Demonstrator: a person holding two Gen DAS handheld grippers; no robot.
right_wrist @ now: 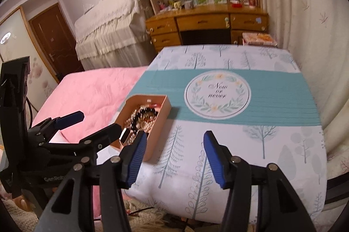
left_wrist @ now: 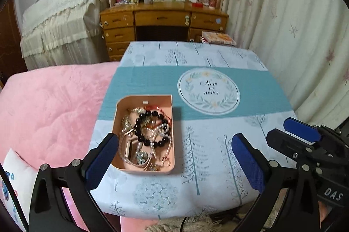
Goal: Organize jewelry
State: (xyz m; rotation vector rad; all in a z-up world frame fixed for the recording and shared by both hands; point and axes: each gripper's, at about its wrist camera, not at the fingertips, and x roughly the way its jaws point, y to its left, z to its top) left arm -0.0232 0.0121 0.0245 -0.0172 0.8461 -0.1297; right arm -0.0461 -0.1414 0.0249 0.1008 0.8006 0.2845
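A pink tray (left_wrist: 157,102) sits on the left part of the tree-print tablecloth (left_wrist: 218,133), heaped with jewelry. A black bead bracelet (left_wrist: 150,129) lies on top of pearl strands (left_wrist: 165,144) and a pale watch band (left_wrist: 130,149). My left gripper (left_wrist: 174,160) is open wide, hanging above the tray's near end, with nothing between its blue pads. In the right wrist view my right gripper (right_wrist: 176,159) is open and empty above the cloth, just right of the tray (right_wrist: 159,129). Each gripper shows in the other's view: right gripper (left_wrist: 292,136), left gripper (right_wrist: 91,125).
A pink bedspread (left_wrist: 48,105) borders the table on the left, with a white pillow (left_wrist: 19,173) at its near corner. A wooden desk (left_wrist: 163,18) with bookshelves stands behind, and a curtain (left_wrist: 294,24) hangs close on the right. The cloth carries a round printed emblem (left_wrist: 208,93).
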